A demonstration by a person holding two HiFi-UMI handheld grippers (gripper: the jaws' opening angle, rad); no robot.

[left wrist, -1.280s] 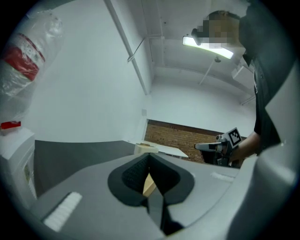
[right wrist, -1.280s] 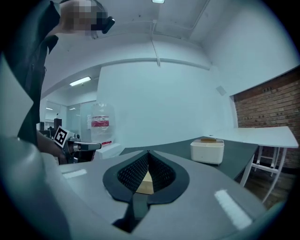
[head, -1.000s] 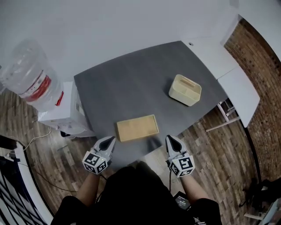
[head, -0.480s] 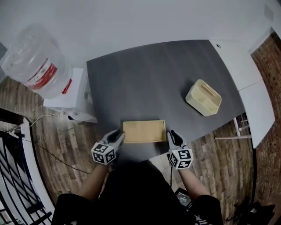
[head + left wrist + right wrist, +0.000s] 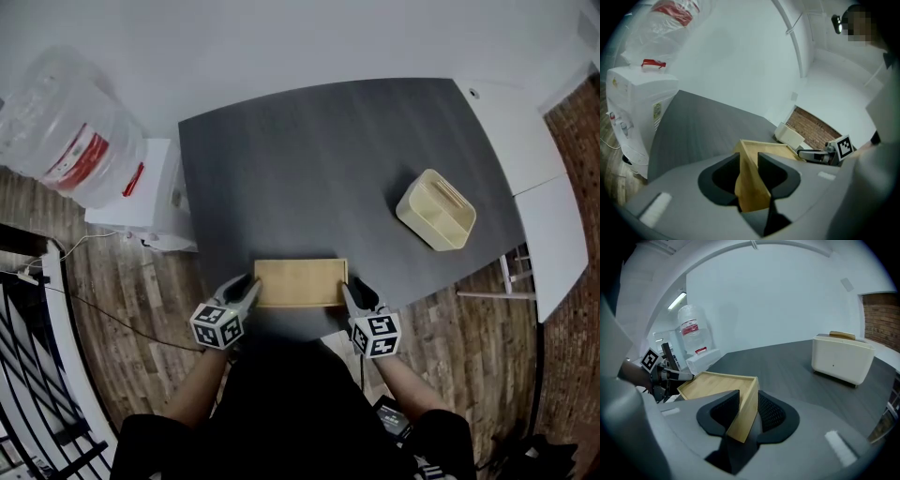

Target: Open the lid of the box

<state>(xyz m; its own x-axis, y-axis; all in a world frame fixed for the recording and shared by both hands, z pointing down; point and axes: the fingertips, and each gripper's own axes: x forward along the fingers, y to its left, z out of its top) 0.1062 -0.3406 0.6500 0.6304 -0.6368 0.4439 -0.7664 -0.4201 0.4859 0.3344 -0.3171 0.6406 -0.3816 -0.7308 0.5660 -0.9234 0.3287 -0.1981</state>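
- Left gripper [image 5: 249, 285]: jaws have just been opening and now stand spread wide, astride the left end wall of the wooden box [image 5: 300, 282].
- Right gripper [image 5: 348, 290]: likewise just opened wide, with the right end wall between its jaws.
- Box lies flat at the near edge of the dark table [image 5: 319, 159].
- Only the head view shows both ends at once. Only the gripper views show the wall between the jaws.

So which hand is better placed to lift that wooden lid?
Nearly even, perhaps left. Both grippers' jaws have just been opening, and each straddles an end of the wooden box. Wood fills the gap of the left gripper; the right gripper shows slack on one side.
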